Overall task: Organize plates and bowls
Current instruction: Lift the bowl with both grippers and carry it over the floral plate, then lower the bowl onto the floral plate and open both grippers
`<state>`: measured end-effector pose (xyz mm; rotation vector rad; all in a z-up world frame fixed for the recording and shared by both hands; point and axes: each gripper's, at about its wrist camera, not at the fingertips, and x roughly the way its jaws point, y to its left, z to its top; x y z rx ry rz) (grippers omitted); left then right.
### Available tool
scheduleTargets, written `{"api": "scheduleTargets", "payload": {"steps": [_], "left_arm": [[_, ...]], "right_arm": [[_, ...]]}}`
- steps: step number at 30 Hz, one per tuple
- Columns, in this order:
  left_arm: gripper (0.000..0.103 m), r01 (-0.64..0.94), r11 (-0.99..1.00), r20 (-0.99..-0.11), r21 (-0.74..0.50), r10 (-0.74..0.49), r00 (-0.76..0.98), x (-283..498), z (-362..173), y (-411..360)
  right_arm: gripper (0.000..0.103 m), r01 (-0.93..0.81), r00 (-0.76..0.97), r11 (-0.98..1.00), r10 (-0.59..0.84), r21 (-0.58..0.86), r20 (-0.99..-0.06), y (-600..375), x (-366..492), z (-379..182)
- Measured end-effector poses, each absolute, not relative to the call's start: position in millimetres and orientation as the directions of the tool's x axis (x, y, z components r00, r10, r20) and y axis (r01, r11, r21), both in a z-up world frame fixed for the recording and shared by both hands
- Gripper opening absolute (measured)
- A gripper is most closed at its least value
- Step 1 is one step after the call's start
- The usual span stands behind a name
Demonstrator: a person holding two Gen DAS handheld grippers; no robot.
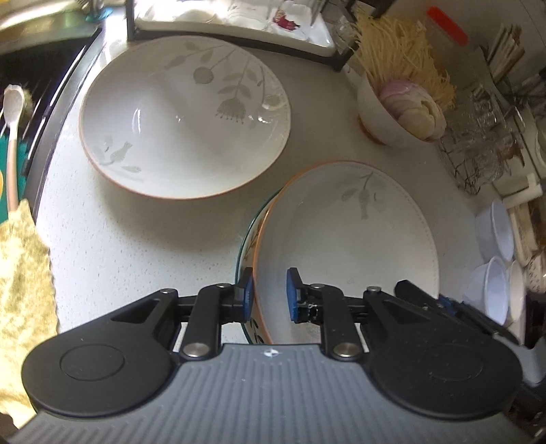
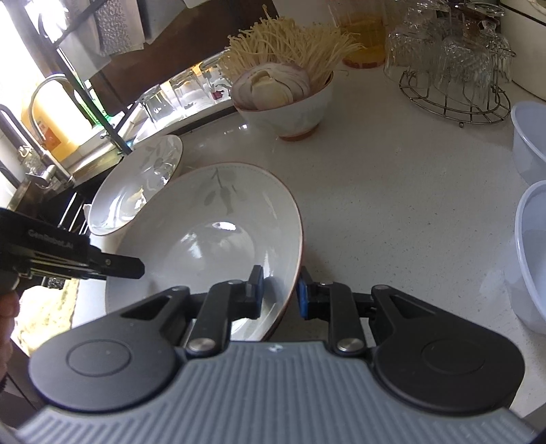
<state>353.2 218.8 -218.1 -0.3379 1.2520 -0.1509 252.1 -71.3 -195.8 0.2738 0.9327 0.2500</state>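
A white leaf-patterned bowl with an orange rim [image 1: 344, 252] [image 2: 191, 239] rests tilted inside a green-rimmed painted bowl [image 1: 246, 252] on the white counter. My left gripper [image 1: 269, 293] straddles its near-left rim: the outer pad lies by the rim, while the inner pad [image 1: 292, 297] stands clear of the wall. In the right wrist view that gripper [image 2: 112, 266] shows at the bowl's left edge. My right gripper [image 2: 279, 293] is shut on the same bowl's right rim, one pad inside and one outside. A second large white leaf-patterned bowl [image 1: 184, 116] [image 2: 136, 184] sits apart, farther back by the sink.
A small bowl of sliced onion and enoki mushrooms [image 1: 399, 116] [image 2: 283, 99] stands behind. A wire rack of glasses [image 2: 454, 68] and translucent plastic bowls [image 2: 532, 256] [image 1: 494, 283] crowd the right. A sink with a faucet [image 2: 44, 136], a yellow cloth [image 1: 24, 273] and a dish rack [image 1: 232, 20] border the left and back.
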Motion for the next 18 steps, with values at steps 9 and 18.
{"api": "scheduleTargets", "payload": {"steps": [9, 18], "left_arm": [[0.029, -0.112, 0.912, -0.889, -0.395, -0.349, 0.295, 344, -215, 232], [0.049, -0.136, 0.897, -0.88, -0.42, -0.366, 0.302, 328, -209, 237]], "right_arm": [[0.024, -0.109, 0.558, 0.934, 0.342, 0.341, -0.756, -70, 259, -197], [0.026, -0.12, 0.542, 0.936, 0.34, 0.33, -0.768, -67, 262, -195]]}}
